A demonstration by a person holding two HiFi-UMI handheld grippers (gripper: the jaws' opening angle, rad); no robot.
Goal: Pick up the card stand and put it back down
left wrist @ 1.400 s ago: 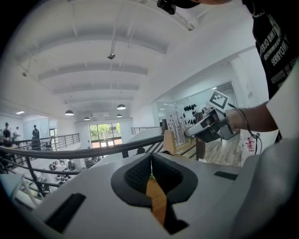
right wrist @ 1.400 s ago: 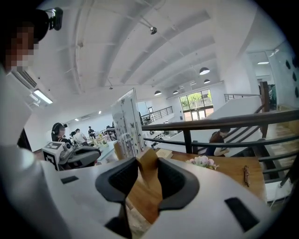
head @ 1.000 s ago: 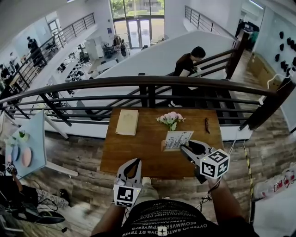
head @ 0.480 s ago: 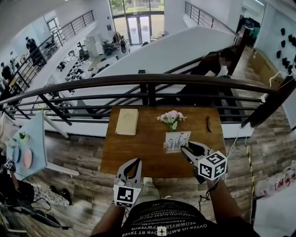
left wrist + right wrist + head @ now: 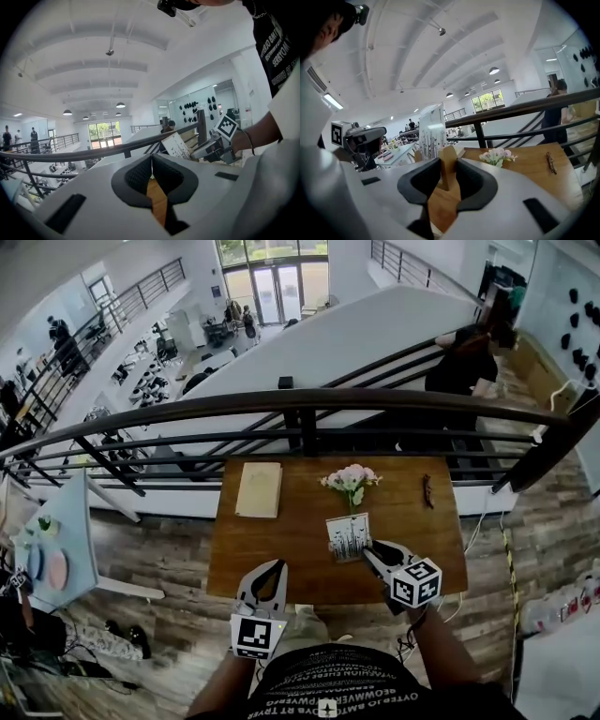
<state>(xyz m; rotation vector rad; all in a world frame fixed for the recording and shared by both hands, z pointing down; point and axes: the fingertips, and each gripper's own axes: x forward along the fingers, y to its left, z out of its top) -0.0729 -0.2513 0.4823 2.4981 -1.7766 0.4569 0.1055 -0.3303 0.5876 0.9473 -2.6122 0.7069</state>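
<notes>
The card stand (image 5: 348,536) is a white printed card in a small wooden base, standing near the front of the wooden table (image 5: 281,549). My right gripper (image 5: 368,551) is shut on it from the right. In the right gripper view both pads (image 5: 469,174) press on the wooden base (image 5: 448,165), with the card (image 5: 431,129) upright above; these jaws have just been closing with the base between them. My left gripper (image 5: 267,570) hovers at the table's front edge, shut and empty; its pads (image 5: 140,176) meet. The left gripper view also shows the card (image 5: 177,145).
Pink flowers (image 5: 351,479) lie behind the stand, a beige notebook (image 5: 258,487) at the back left, and a small dark object (image 5: 427,491) at the back right. A dark railing (image 5: 300,404) runs behind the table. A person (image 5: 469,357) is on the stairs beyond.
My right gripper came down toward the table with the card stand and drew nearer the front edge. The left gripper barely shifted. The person on the stairs moved right.
</notes>
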